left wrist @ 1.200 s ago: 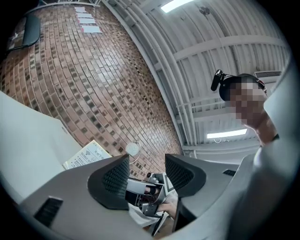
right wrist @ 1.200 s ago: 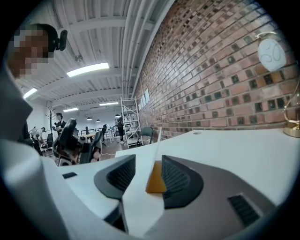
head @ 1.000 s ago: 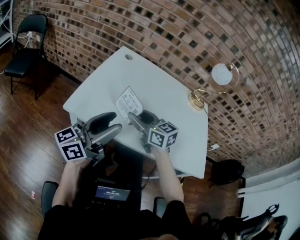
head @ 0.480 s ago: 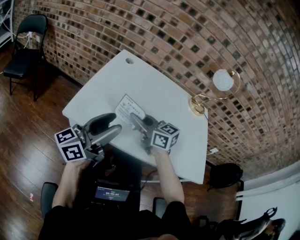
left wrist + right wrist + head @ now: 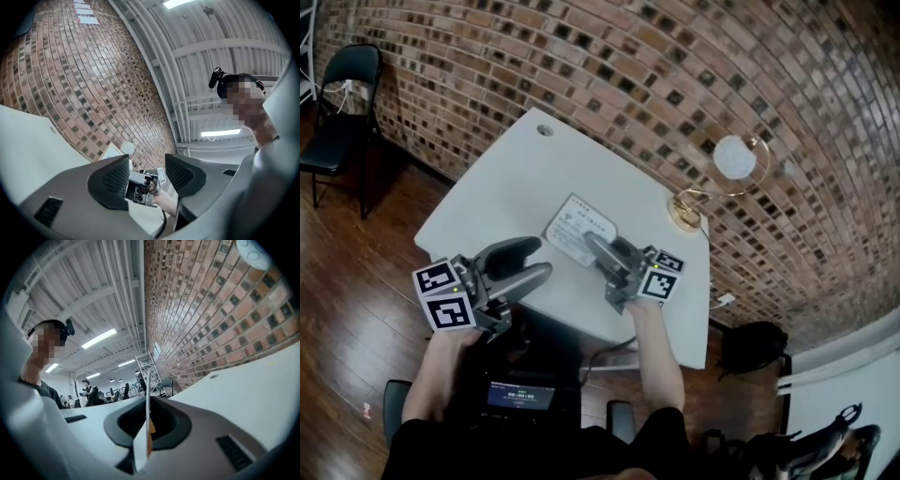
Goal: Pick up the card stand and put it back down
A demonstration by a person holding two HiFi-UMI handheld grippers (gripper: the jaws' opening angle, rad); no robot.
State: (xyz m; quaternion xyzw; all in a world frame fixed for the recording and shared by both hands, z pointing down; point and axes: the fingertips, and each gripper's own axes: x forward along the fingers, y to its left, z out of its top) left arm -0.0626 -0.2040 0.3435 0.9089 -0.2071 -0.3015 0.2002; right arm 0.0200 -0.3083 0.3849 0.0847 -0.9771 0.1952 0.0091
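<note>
Closure is the change: a second ago the right gripper (image 5: 598,247) stood wide at the card stand (image 5: 579,228); now its jaws are clamped on the stand's thin sheet, seen edge-on between them in the right gripper view; the stand is near the front of the white table (image 5: 516,169), though whether it is already clear I cannot tell; the left gripper (image 5: 535,261) hangs released and empty beside the near edge; the grasp looks made, so lifting should follow.
</note>
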